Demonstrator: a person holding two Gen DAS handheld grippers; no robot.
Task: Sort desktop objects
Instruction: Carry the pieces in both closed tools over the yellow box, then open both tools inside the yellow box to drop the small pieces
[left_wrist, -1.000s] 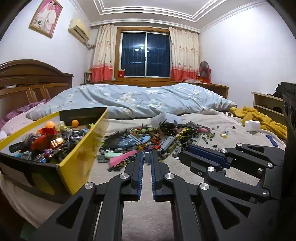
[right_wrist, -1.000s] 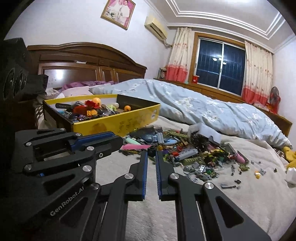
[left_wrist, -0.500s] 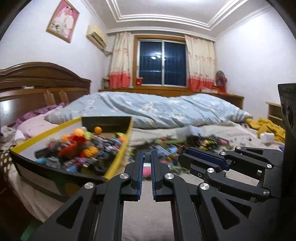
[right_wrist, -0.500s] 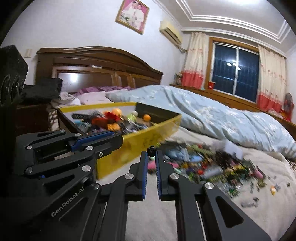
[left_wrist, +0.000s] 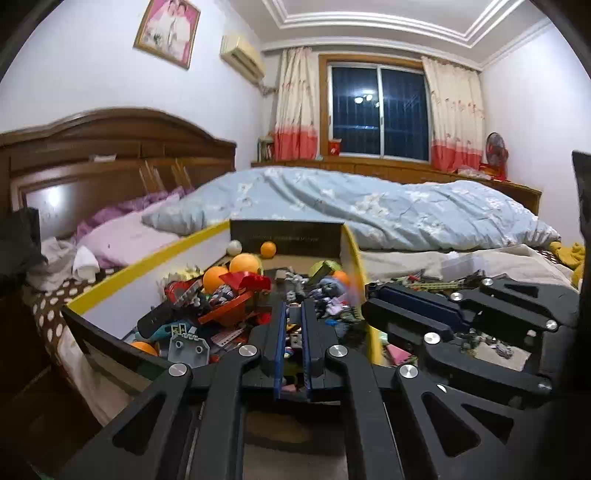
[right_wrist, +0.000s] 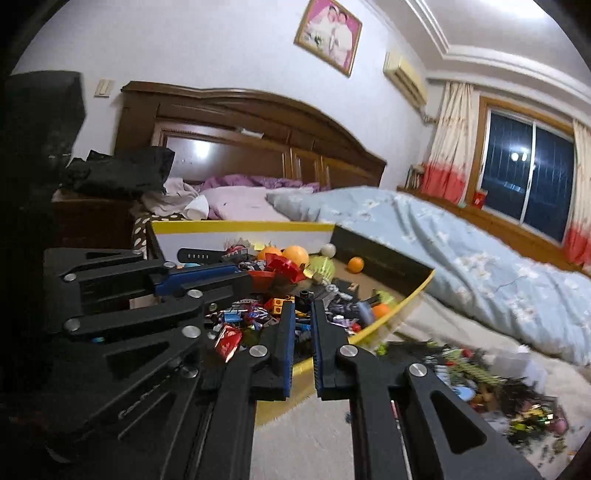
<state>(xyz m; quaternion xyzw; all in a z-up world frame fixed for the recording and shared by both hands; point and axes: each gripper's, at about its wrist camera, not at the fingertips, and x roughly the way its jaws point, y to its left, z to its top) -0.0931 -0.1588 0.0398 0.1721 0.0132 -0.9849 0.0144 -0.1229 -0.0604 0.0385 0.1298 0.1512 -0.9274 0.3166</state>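
A second ago both views looked over the scattered heap of building bricks on the bed; half a second ago the yellow-walled box was sliding toward the middle, and now it sits straight ahead of both. The aim has swung from the loose pile to the box, which I read as the carrying leg of a sorting trip, with the drop the likely next step.

The left gripper (left_wrist: 293, 314) has its blue-padded jaws drawn almost together. A small grey piece (left_wrist: 293, 313) shows in the narrow slot at the tips, apparently pinched, though it could belong to the clutter behind. The right gripper (right_wrist: 303, 308) is closed just as far, and a small black piece (right_wrist: 303, 297) sits between its tips, seemingly gripped.

The yellow box (left_wrist: 147, 267) lies near the bed's headboard end, on the left side beside the pink pillow (left_wrist: 125, 238). It already holds orange balls (left_wrist: 244, 263), a red plastic part (left_wrist: 236, 308), a black watch strap (right_wrist: 195, 254) and many small bricks. In the left view the tips reach over the box's near wall, above its contents. In the right view the tips also line up over the contents, inside the curved yellow rim (right_wrist: 399, 308).

The unsorted brick pile (right_wrist: 491, 384) lies on the beige blanket (right_wrist: 306, 439) to the right of the box, toward the foot of the bed, well aside from both grippers. Plenty remains there, so the task looks far from finished.
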